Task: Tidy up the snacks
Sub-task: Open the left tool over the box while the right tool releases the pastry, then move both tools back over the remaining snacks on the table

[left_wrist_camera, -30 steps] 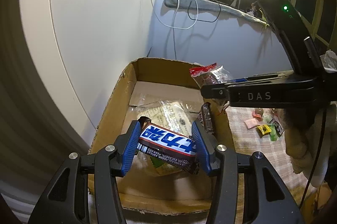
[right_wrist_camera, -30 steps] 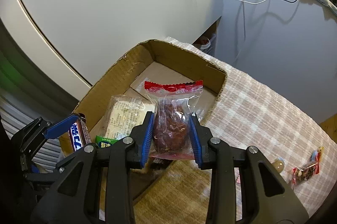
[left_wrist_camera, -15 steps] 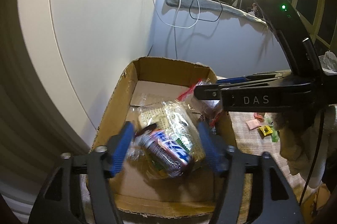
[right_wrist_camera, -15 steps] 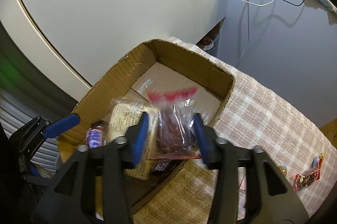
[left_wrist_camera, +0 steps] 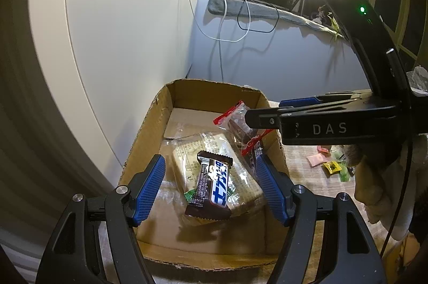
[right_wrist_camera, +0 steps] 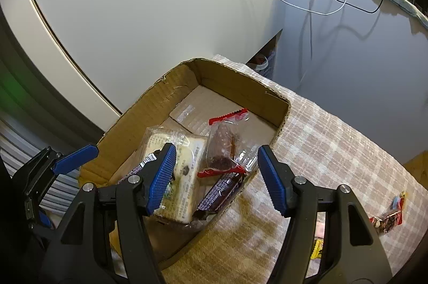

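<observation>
Both tools hang over the box (left_wrist_camera: 149,139): left gripper (left_wrist_camera: 211,187) spread and empty, right gripper (right_wrist_camera: 215,178) opening, empty. Chocolate bar (left_wrist_camera: 212,189) at six o'clock: light, slippery; pinch its middle.

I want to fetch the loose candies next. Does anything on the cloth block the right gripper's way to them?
Nothing visible does: only bare checked cloth lies between the right gripper, its jaws opening and empty, and the candies.
</observation>
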Tool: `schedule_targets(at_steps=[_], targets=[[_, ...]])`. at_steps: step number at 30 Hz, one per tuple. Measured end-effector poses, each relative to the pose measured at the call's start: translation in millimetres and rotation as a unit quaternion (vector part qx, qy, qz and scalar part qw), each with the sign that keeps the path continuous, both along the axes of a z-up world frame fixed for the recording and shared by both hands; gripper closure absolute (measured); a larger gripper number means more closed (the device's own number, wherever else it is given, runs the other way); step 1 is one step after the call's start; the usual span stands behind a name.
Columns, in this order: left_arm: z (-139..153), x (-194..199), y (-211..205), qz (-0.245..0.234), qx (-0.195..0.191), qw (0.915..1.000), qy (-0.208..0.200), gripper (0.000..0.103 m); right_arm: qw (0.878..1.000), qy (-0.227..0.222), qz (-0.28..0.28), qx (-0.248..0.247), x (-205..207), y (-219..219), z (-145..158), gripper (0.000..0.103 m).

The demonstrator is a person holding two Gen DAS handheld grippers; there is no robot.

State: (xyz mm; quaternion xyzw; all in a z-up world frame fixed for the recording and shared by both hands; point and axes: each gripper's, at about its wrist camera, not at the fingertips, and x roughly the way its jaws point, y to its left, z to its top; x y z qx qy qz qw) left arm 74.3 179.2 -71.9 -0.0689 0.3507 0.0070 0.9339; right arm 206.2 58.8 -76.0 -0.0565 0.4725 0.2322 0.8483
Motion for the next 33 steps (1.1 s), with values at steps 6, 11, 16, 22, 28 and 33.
schedule_targets(at_steps=[6, 11, 16, 22, 28, 33], targets=[[4, -5, -6, -0.002, 0.001, 1.0, -0.005, 0.033, 1.0, -0.004, -0.005, 0.0, -6, -9, 5, 0.037], [10, -10, -12, -0.003, 0.0, 0.9999, -0.011, 0.033, 1.0, -0.01, -0.013, -0.001, -12, -21, 10, 0.027], [14, -12, -20, -0.009, -0.004, 0.9999, -0.013, 0.033, 1.0, -0.01, -0.024, -0.009, -17, -35, 14, 0.026], [16, -11, -39, -0.025, -0.011, 0.9996, -0.012, 0.033, 0.999, -0.013, -0.044, -0.01, -27, -69, 19, 0.016], [15, -6, -69, -0.052, -0.025, 0.9983, -0.01, 0.033, 0.997, -0.022, -0.067, -0.017, -43, -122, 25, 0.015], [9, 2, -103, -0.085, -0.025, 0.9961, -0.002, 0.033, 0.995, -0.04, -0.09, -0.032, -56, -174, 27, 0.016]])
